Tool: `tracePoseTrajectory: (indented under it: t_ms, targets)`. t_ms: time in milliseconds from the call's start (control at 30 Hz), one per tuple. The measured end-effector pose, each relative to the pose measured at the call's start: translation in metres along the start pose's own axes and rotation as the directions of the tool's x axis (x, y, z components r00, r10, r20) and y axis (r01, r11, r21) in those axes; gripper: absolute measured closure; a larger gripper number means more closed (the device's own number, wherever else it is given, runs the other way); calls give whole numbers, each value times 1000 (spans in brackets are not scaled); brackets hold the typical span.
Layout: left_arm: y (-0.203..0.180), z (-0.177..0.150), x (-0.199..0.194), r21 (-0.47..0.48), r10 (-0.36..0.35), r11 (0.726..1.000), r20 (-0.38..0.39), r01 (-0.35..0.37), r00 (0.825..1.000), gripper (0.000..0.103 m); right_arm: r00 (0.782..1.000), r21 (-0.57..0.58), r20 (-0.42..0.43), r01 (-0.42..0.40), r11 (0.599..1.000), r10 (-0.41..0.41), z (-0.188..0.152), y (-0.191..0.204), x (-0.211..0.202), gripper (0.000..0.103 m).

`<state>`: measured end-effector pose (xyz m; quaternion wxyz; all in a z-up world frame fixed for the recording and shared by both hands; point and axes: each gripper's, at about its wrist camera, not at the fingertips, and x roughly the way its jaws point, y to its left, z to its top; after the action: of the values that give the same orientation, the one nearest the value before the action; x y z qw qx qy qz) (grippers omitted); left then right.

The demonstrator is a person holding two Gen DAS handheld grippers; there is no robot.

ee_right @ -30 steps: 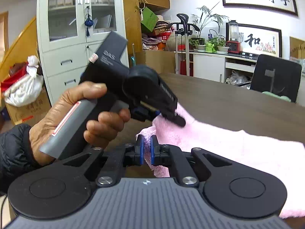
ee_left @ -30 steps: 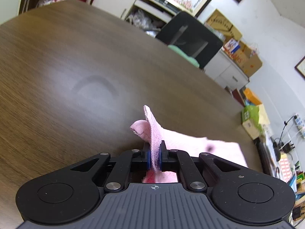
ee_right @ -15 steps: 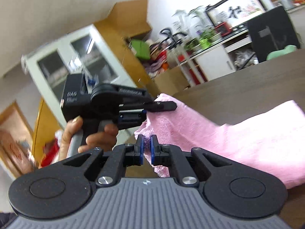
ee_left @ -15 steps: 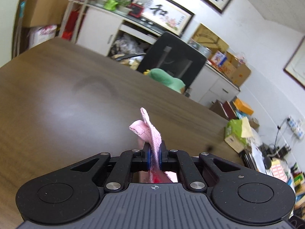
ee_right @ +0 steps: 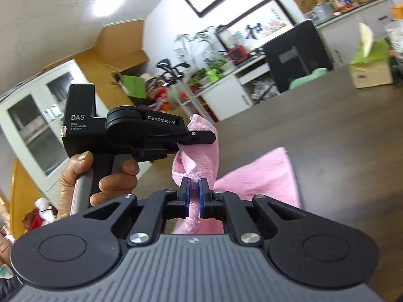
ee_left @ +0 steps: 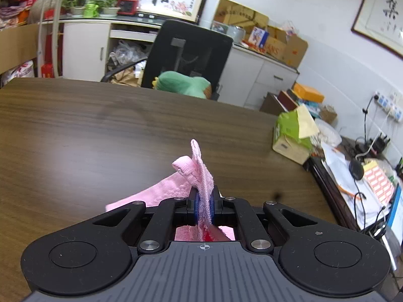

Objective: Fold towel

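Two handheld grippers lift one edge of a pink towel (ee_right: 254, 176) above a dark wooden table (ee_left: 100, 130). The left gripper (ee_left: 204, 202) has its jaws pinched tight on a bunched corner of the towel, and a small tuft of cloth stands up past the fingertips. In the right wrist view the left gripper (ee_right: 199, 137) appears side-on, held by a bare hand (ee_right: 100, 176), with the towel hanging from its tip. The right gripper (ee_right: 193, 191) has its jaws narrow, gripping a fold of the same towel just below and beside the left one. The rest of the towel trails down to the right and lies on the table. Past the table's far edge stand a black office chair (ee_left: 191, 52) with a green cushion (ee_left: 183, 83), and a cardboard box with a green bag (ee_left: 292, 136) rests on the table.
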<state>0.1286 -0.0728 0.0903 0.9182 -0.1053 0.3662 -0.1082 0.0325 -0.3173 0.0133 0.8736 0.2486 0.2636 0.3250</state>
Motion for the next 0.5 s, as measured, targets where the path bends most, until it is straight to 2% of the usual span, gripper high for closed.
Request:
tracePoseTrajectory:
  t_ms: [200,300,367,400,467,500]
  targets:
    - [-22,-13,30,95,27,995,-50,-22,998,91,994,50,-52,102,994,-99,0,-16,-1,94]
    - [-28,-18,36,132,59,990,-38,-53,998,83,983,79,-97,166,983,-159,-2,-26,5,92]
    - [-27,-19,35,132,67,989,-19,-64,998,65,975,93,-125,198,976,-186,-3,-31,9,91]
    - [-27,-18,34,127,63,990,-11,-61,998,60,972,88,-130,209,974,-196,-4,-31,12,90]
    - [-22,-13,24,111,47,993,36,-51,998,30,968,86,-137,221,972,-208,-6,-32,16,90]
    - [-22,-12,21,110,46,992,57,-53,997,25,968,87,-140,224,971,-210,-7,-33,17,90]
